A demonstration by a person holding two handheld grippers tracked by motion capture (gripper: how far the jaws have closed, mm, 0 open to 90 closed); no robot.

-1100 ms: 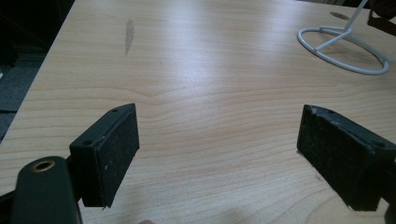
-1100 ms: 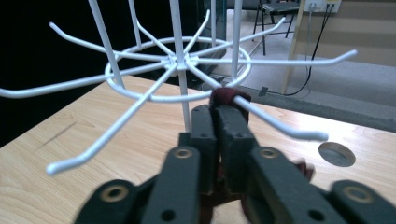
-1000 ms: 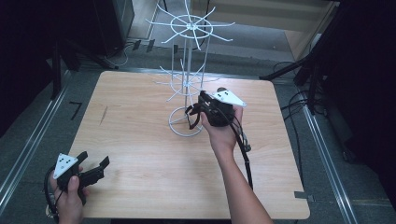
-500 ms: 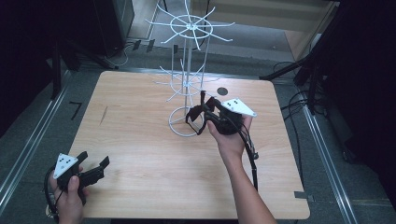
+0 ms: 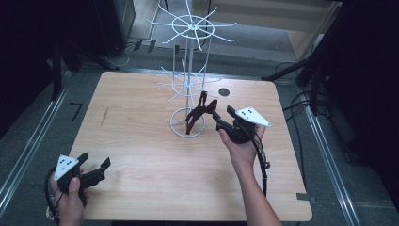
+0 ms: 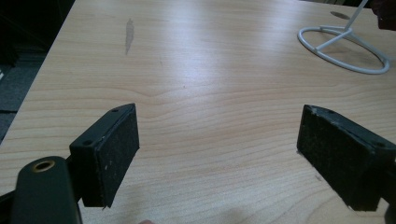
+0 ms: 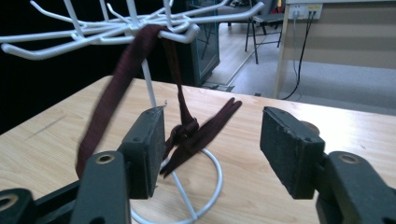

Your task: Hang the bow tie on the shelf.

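The dark red ribbon (image 5: 196,113) is hanging from a lower arm of the white wire display rack (image 5: 187,84), which is standing on the wooden surface (image 5: 141,155) slightly toward 12 o'clock from its middle. In the right gripper view the ribbon (image 7: 140,70) is looping over a white hook, and its knotted tails are dangling down toward the rack's ring base (image 7: 205,196).

The right claw (image 5: 217,117) is sitting at about 3 o'clock from the rack base, just beside the ribbon's hanging ends. Its jaws are standing released and have just been opening. In the right gripper view the ribbon's knot is lying close beside the inner face of the left-hand jaw, and the pads are not pressing on it; whether the fabric is brushing that jaw cannot be told. The right hand (image 5: 242,148) is gripping the tool from the 5 o'clock side, with the cable trailing along the forearm.

The left claw (image 5: 96,165) is resting near the surface's 7 o'clock corner, well apart from the rack, in the left hand (image 5: 70,197). Its jaws are spread wide and released, with bare wood grain between them in the left gripper view, and the rack's ring base (image 6: 343,49) is showing toward 1 o'clock.
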